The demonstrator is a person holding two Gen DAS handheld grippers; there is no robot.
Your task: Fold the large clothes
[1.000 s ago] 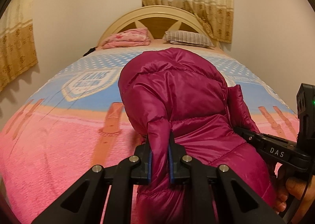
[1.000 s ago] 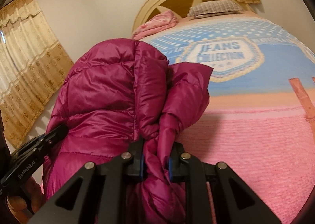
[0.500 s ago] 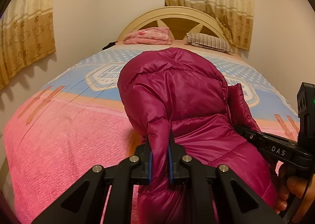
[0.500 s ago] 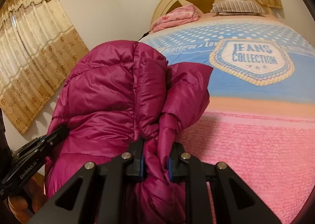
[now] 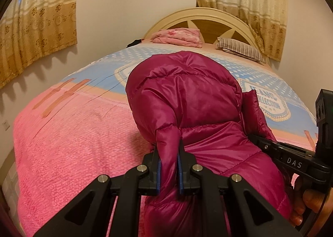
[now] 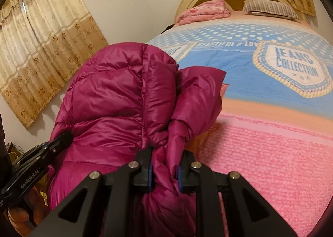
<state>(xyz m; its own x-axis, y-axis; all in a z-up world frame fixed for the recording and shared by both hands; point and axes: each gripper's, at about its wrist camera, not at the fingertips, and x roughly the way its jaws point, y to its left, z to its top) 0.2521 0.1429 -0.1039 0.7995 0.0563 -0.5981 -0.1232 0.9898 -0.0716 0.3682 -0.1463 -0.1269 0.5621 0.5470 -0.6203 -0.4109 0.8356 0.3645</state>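
Magenta quilted nylon fills the near part of both wrist views: the left tool (image 5: 168, 164) is clenched on a narrow fold of the puffer jacket (image 5: 187, 99), and the right tool (image 6: 165, 166) is clenched on a thicker bunch of the same jacket (image 6: 116, 99). Each tool shows at the edge of the other's view, with fingers of the person's hand (image 5: 312, 201) around its grip, so the two grasps sit side by side along one edge of the garment. The jacket hangs bunched between them, raised just above the pink foot of the bed (image 5: 68, 145) rather than spread on it. Beyond it lie the blue dotted cover with its printed badge (image 6: 293, 68), then a folded pink blanket (image 5: 179, 38) and a striped pillow (image 5: 239, 49) at the headboard. The step in hand looks like carrying the jacket over the bed for laying out; next, it likely needs lowering and spreading flat, both grips apart and level.
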